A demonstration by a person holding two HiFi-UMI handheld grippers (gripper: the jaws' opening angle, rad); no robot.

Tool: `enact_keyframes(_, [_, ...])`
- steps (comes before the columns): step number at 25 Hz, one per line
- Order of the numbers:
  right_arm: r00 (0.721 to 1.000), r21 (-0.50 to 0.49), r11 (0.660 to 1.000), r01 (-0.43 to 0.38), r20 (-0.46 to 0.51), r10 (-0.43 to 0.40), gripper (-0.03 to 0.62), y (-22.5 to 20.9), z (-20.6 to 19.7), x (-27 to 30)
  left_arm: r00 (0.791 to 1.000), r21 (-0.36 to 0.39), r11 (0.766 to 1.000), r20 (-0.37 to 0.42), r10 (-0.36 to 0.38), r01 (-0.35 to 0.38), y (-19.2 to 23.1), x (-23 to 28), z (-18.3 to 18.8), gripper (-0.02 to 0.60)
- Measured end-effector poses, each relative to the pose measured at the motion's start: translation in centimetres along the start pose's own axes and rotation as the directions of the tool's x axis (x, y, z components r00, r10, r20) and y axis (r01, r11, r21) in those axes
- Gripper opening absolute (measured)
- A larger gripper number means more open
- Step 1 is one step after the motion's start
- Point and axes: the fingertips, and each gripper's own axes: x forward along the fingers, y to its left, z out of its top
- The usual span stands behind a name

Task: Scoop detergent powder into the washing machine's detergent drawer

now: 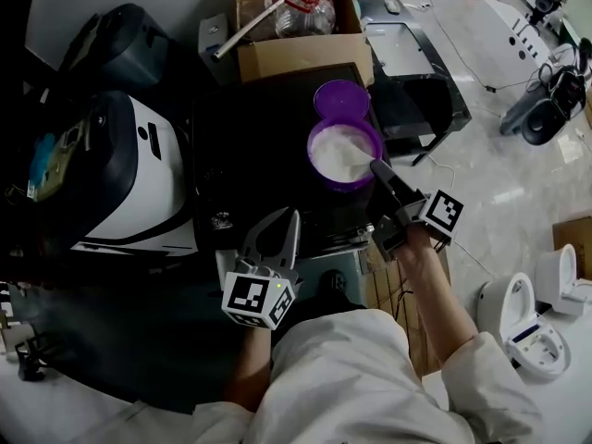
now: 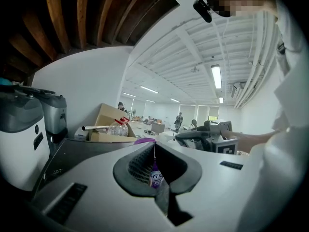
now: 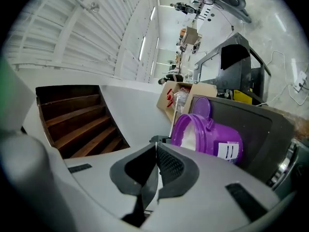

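Observation:
A purple tub (image 1: 344, 158) of white detergent powder stands with its lid (image 1: 340, 99) flipped back on the washing machine's dark top (image 1: 250, 137). My right gripper (image 1: 376, 166) is shut, and its tip is at the tub's near right rim. The right gripper view shows the same tub (image 3: 212, 138) just beyond the shut right gripper (image 3: 155, 144), with a thin pale strip low between the jaws that I cannot identify. My left gripper (image 1: 292, 215) hovers over the machine's front edge, shut and empty. In its own view the left gripper (image 2: 154, 145) points toward the tub (image 2: 145, 141). The drawer is not clearly visible.
Behind the tub sits a cardboard box (image 1: 301, 54) with a plastic bottle (image 1: 310, 9) in it. A white appliance (image 1: 139, 178) and a dark one (image 1: 120, 40) stand to the left. At the right is a black stand (image 1: 421, 95), and white fixtures (image 1: 532, 317) lie on the floor.

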Motion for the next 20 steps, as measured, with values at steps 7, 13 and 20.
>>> enact_keyframes(7, [0.992,-0.125,0.988,0.096,-0.064,-0.104,0.011,-1.7,0.0,1.5,1.0,-0.003,1.0,-0.005,0.021,-0.021,-0.1,0.8,-0.4,0.021])
enact_keyframes(13, [0.976,-0.221,0.961,0.167,-0.104,-0.193,0.012,-2.5,-0.6,2.4,0.999,-0.007,0.999,-0.011,0.033,-0.033,0.0,0.7,-0.7,0.021])
enact_keyframes(20, [0.945,-0.374,0.899,0.226,-0.14,-0.296,0.014,-3.2,-0.7,2.8,0.999,-0.007,0.999,-0.014,0.043,-0.044,0.2,0.4,-0.9,0.021])
